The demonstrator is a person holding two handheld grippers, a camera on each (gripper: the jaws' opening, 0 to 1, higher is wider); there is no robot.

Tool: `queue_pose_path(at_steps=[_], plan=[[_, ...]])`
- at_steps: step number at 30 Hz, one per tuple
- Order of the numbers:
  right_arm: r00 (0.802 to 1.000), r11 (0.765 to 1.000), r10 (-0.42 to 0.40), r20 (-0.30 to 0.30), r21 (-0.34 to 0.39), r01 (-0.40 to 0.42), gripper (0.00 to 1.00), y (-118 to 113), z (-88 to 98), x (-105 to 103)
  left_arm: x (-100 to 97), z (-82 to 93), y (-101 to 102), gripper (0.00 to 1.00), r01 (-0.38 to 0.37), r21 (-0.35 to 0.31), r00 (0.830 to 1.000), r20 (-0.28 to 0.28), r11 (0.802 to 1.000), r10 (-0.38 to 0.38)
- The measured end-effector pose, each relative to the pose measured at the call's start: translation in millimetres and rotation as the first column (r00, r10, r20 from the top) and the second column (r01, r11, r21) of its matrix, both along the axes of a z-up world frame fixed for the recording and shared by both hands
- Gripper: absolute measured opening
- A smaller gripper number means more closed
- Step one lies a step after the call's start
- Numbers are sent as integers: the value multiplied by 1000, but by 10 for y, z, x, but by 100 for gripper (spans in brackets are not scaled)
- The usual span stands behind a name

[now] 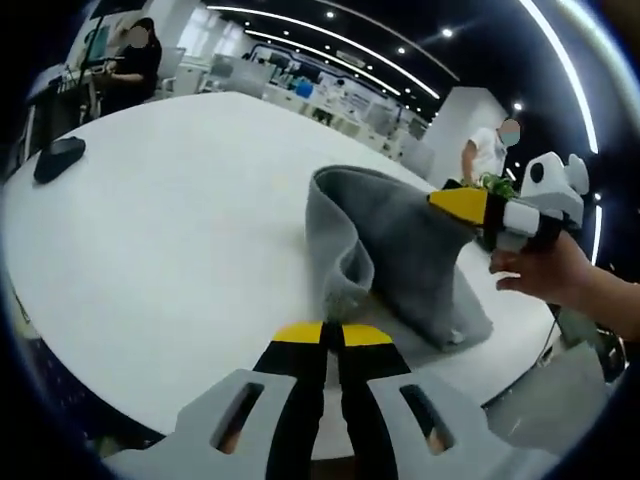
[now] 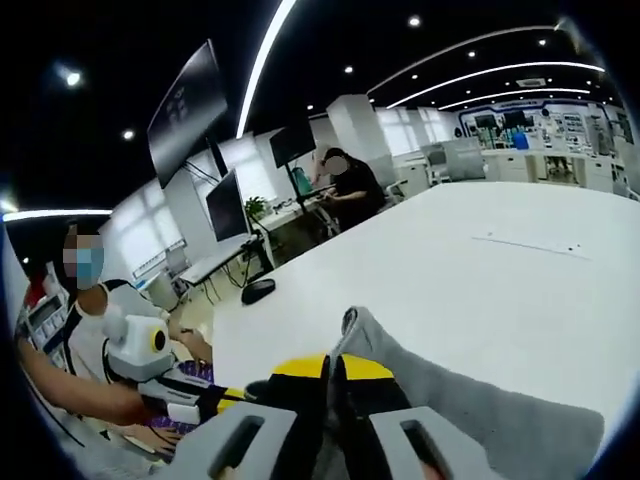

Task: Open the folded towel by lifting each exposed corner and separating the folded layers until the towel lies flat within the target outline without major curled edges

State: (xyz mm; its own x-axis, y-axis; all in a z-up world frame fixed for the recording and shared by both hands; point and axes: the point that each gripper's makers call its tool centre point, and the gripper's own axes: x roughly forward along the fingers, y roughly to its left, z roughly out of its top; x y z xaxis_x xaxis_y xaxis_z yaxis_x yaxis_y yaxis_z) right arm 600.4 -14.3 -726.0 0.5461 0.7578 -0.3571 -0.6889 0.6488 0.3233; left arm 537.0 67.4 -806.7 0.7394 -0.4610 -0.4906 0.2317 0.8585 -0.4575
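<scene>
L claw [image 1: 333, 333] & R claw [image 2: 330, 368] each pinch grey towel [image 1: 400, 250], lifted off white table [image 1: 180, 230].

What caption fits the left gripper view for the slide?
Both tools shut on the soft grey folded towel, lifting it into a peak above the white table.

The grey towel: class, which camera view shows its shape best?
The left gripper view: the grey towel appears whole, one corner lifted by the right tongs, the rest draped on the white table. The right gripper view gives a close strip beside its tongs.
</scene>
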Motion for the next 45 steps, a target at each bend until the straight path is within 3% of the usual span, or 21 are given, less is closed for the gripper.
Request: queue_pose_path(at_steps=[2,5,9,15,22,25,30,33,40,45], plan=[[1000,1000,5,22,-31,-4,10,-30,-16,1,11,24,-20,6,9,-23,999,34,1000,-8],[1000,998,10,24,-60,-8,13,-132,-36,-7,3,-13,34,9,-13,-16,999,31,1000,14],[999,999,7,34,-33,-6,22,-295,63,-28,19,-4,106,10,-50,-22,998,36,998,51],[998,998,-31,57,-46,34,25,-638,115,3,80,115,228,13,-86,35,993,86,996,83],[992,993,-106,64,-44,109,26,-1035,132,19,115,207,280,13,-110,35,988,110,993,105],[990,987,-133,53,-83,137,25,-1199,26,34,149,270,283,13,-111,45,986,128,993,104],[986,969,-165,13,-182,165,25,-1492,-305,55,262,441,193,13,-93,60,982,173,994,81],[984,941,-177,-8,-294,167,26,-1699,-558,71,324,500,68,13,-63,53,981,189,997,52],[979,919,-202,-30,-350,179,28,-1886,-780,146,256,500,-370,11,98,-10,977,189,995,-94],[976,907,-208,-58,-385,170,27,-1967,-904,170,253,318,-432,11,133,45,978,154,990,-138]])
